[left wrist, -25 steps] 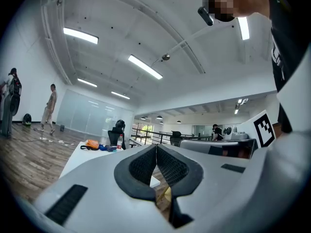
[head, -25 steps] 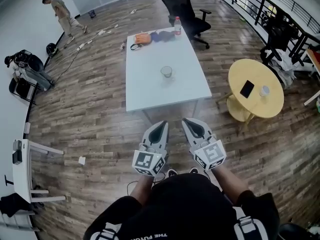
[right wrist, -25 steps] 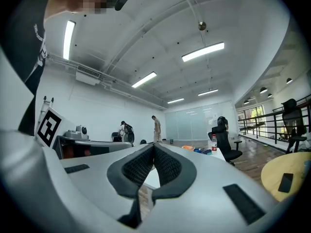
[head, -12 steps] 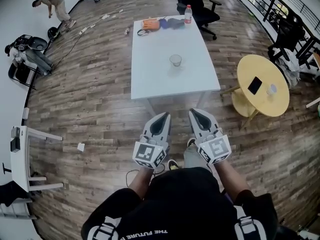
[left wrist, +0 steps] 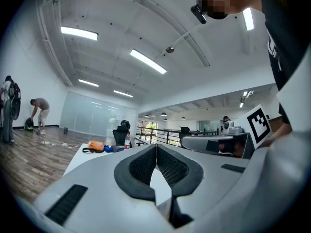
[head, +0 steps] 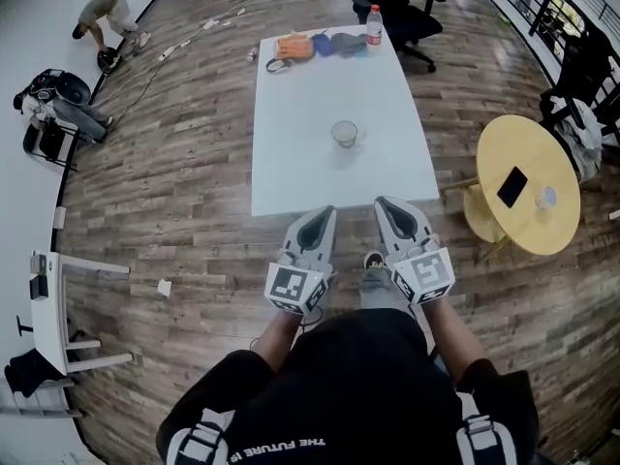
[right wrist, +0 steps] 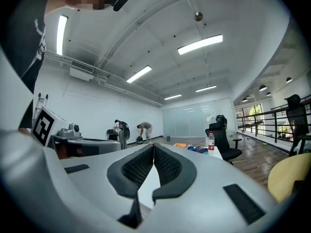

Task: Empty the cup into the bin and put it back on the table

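Hovering at near table edge: left tongs, right tongs, each closed, empty; cup mid-table, bottle far end.

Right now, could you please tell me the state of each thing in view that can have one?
left gripper: shut, empty.
right gripper: shut, empty.
cup: upright on the white table, not held.
bottle: upright, capped, at the table's far end.
phone: lying flat on the yellow table.
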Action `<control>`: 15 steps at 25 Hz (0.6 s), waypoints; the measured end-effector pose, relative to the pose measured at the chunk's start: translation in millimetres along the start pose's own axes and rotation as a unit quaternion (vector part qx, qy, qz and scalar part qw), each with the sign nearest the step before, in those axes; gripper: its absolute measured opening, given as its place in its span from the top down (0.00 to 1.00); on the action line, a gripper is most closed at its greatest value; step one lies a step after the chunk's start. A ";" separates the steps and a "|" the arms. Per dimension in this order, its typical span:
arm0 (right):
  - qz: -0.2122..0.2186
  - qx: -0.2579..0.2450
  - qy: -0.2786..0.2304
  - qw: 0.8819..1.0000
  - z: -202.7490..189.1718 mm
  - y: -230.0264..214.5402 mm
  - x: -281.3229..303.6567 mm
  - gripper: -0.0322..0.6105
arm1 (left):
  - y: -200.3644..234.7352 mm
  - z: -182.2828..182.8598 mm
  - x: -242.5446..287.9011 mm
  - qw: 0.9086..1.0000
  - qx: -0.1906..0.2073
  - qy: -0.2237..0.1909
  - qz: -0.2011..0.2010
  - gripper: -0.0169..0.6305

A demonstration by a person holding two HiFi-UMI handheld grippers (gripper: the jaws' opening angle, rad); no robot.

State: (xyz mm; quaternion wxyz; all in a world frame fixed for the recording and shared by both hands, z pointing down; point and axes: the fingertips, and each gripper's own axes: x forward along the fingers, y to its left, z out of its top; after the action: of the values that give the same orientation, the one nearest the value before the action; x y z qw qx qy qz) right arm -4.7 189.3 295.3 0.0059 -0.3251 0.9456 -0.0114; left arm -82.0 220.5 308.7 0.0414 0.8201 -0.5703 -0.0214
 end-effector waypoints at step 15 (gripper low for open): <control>0.023 0.000 0.057 0.998 -44.2 -156.5 127.5 0.93 | 80.7 -10.3 174.8 0.997 0.042 0.038 0.045 0.94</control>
State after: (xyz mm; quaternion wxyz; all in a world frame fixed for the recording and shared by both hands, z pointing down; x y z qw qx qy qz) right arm -9.9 -11.7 343.1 -0.0477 -0.3019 0.9517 -0.0297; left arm -95.5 29.2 328.5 0.0297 0.7949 -0.6050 0.0352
